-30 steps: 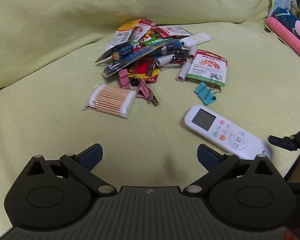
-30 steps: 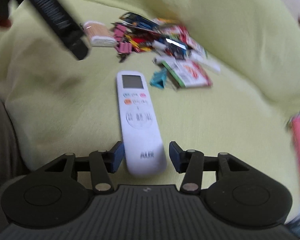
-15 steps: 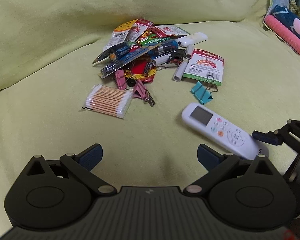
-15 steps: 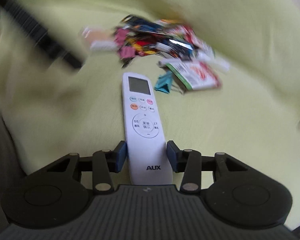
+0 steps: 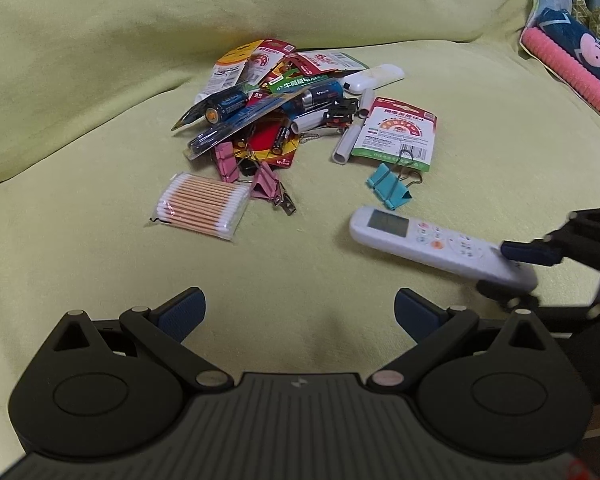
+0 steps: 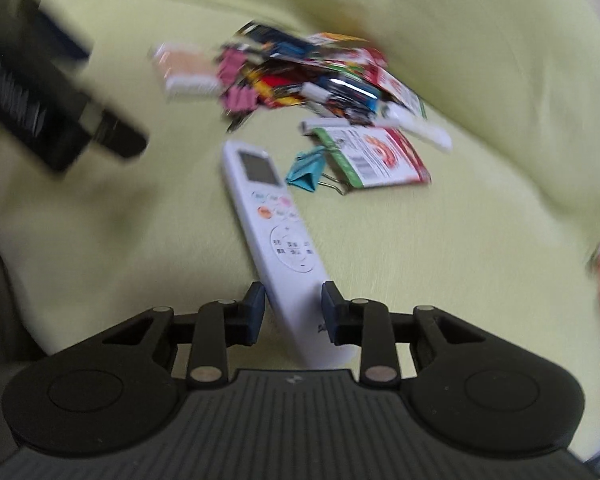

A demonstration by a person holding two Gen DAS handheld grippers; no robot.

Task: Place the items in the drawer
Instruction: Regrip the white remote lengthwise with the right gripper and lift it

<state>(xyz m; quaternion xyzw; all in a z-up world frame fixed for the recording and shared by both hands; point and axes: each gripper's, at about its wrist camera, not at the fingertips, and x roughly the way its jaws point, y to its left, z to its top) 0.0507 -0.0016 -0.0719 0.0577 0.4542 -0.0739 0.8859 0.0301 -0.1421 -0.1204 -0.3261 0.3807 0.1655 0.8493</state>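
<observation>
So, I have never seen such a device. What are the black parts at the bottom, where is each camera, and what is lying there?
Each picture comes from a camera mounted on a hand-held two-finger gripper, looking along its fingers. The left gripper is open and empty. The right gripper grips the long white remote control at its near end. On the yellow-green cushion lie a clear pack of cotton swabs, a teal binder clip and a pile of battery packs. No drawer is visible.
</observation>
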